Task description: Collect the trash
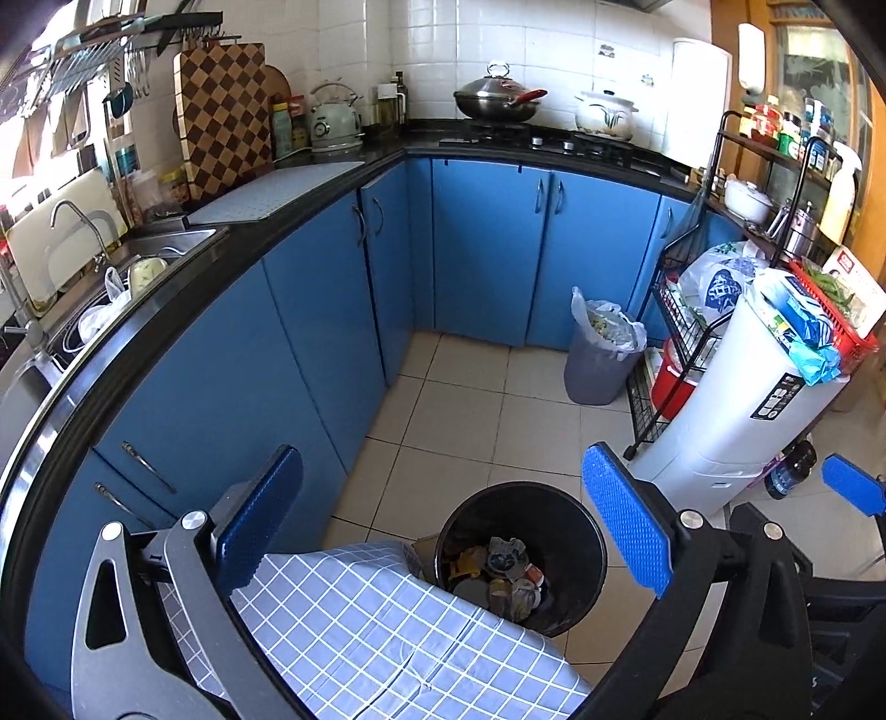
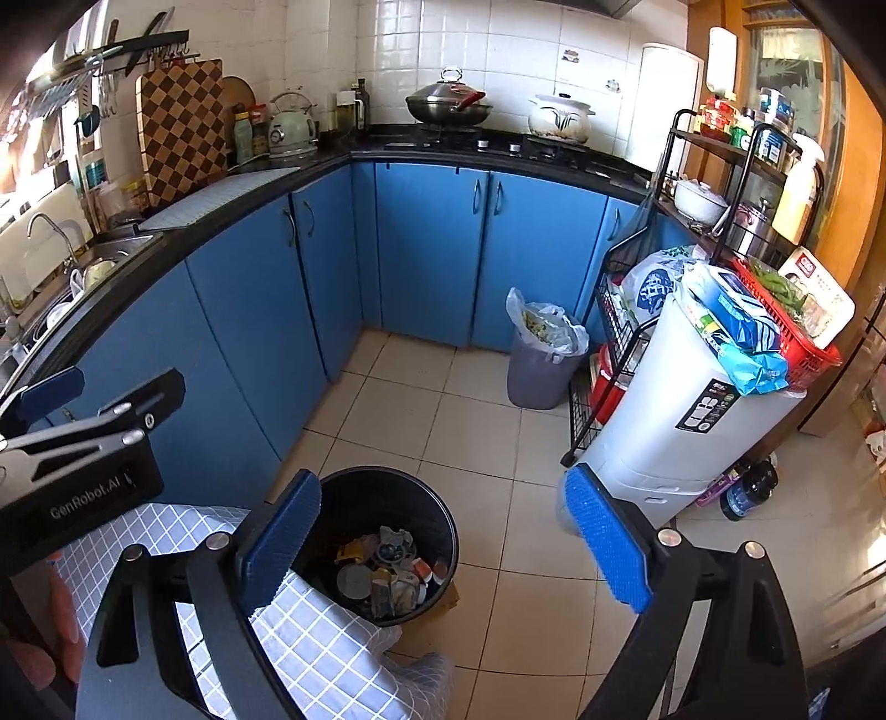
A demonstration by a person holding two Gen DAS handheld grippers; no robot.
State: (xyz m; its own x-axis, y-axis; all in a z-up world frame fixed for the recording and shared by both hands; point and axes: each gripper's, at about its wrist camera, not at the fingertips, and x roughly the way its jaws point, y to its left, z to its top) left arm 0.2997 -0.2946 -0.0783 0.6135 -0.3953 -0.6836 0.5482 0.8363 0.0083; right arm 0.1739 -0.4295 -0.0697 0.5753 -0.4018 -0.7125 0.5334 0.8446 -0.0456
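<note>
black bin (image 1: 576,531), blue and white checked cloth (image 1: 387,637), blue cupboard doors (image 1: 487,243), black worktop (image 1: 310,166), brown checkered chopping board (image 1: 224,119), white wall tiles (image 1: 443,50), red basket (image 1: 841,327)

Left hand-held gripper (image 1: 443,531) hanging wide open, empty, above black bin (image 1: 576,531) holding trash (image 1: 498,576); checked cloth (image 1: 376,631) lying beneath; bin standing on tiled floor (image 1: 498,410).

I stand in a kitchen corner with blue cabinets (image 1: 487,243) under a black counter (image 1: 343,166), white wall tiles (image 1: 443,50) behind and a pale tiled floor (image 1: 470,421) below. Bright daylight floods in at my upper left over the sink (image 1: 138,260). A black wire rack (image 2: 709,183) stands against the orange wall (image 2: 853,166).
</note>
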